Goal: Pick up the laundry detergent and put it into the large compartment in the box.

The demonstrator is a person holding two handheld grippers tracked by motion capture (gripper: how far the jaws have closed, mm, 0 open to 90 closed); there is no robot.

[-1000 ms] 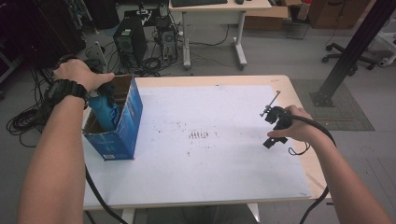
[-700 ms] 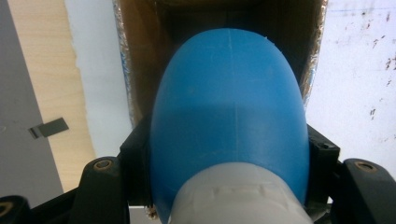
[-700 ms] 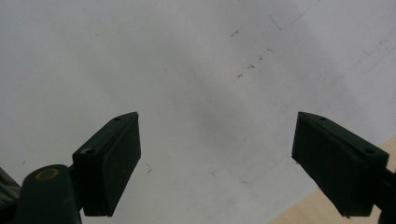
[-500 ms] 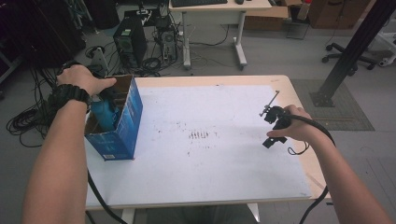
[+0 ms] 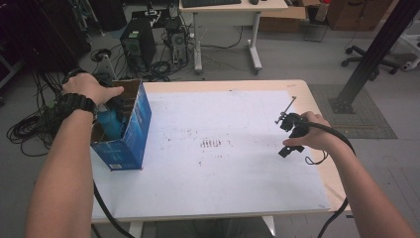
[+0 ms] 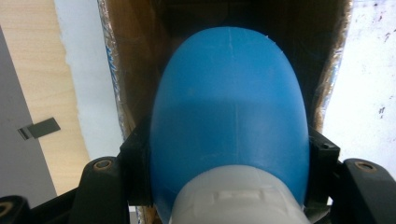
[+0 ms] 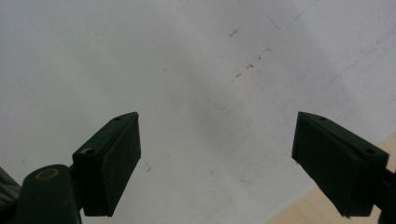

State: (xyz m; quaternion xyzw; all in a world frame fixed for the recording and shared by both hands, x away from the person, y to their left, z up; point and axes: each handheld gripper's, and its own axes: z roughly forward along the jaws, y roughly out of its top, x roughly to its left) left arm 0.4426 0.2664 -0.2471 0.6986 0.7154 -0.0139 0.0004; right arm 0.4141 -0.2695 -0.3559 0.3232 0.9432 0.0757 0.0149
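Your white-topped wooden table [image 5: 223, 178] stands amid cables and computer towers [image 5: 134, 42]. Your left gripper [image 6: 229, 186] pinches the blue plastic bottle with white cap [image 6: 229, 126] inside the blue cardboard box [image 5: 130, 134], its base hidden. Your right gripper [image 7: 217, 163] hovers spread over bare tabletop.

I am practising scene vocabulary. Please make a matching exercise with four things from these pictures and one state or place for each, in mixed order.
1. blue bottle
2. cardboard box
3. right gripper
4. left gripper

a. open over the white table top
b. stands at the table's left edge
c. clamped between two jaws
d. reaches into the box

Pairs: 1-c, 2-b, 3-a, 4-d
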